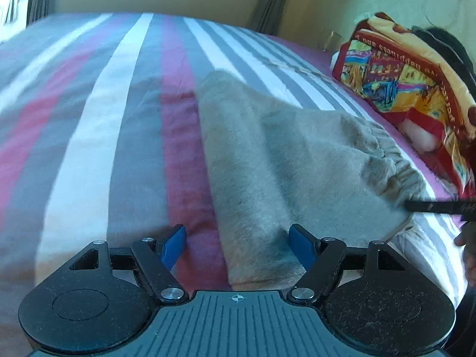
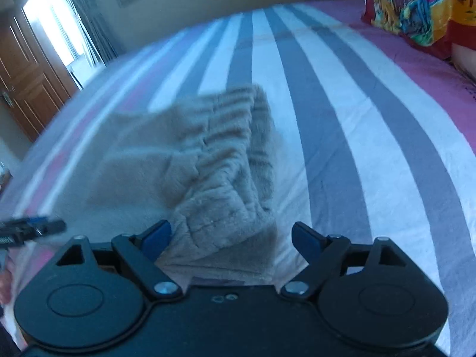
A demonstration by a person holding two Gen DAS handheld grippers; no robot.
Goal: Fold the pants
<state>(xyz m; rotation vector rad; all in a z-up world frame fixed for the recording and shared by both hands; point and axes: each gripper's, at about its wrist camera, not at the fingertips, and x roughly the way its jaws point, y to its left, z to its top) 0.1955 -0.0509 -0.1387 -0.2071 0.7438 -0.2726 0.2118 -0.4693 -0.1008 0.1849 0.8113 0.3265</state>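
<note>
Pants [image 1: 297, 154]: grey-beige plush cloth, matt, short fuzzy nap; gathered waistband [image 2: 226, 154] ribbed by the elastic. Bed sheet [image 1: 98, 125]: thin woven cloth, matt, finely creased, printed in grey, white and pink stripes. Left gripper [image 1: 238, 245] and right gripper [image 2: 230, 241]: matt black plastic bodies, dusted with lint; bright metal pivot screws; fingers [image 1: 174, 247] faced with smooth blue pads. Pillow [image 1: 401, 83]: glossy printed fabric. Door [image 2: 26, 80] at far left: varnished brown wood, slight sheen.

Beige fleece pants [image 1: 291, 160], folded, flat on striped bed; gathered elastic waistband [image 2: 226, 160] at one end.
</note>
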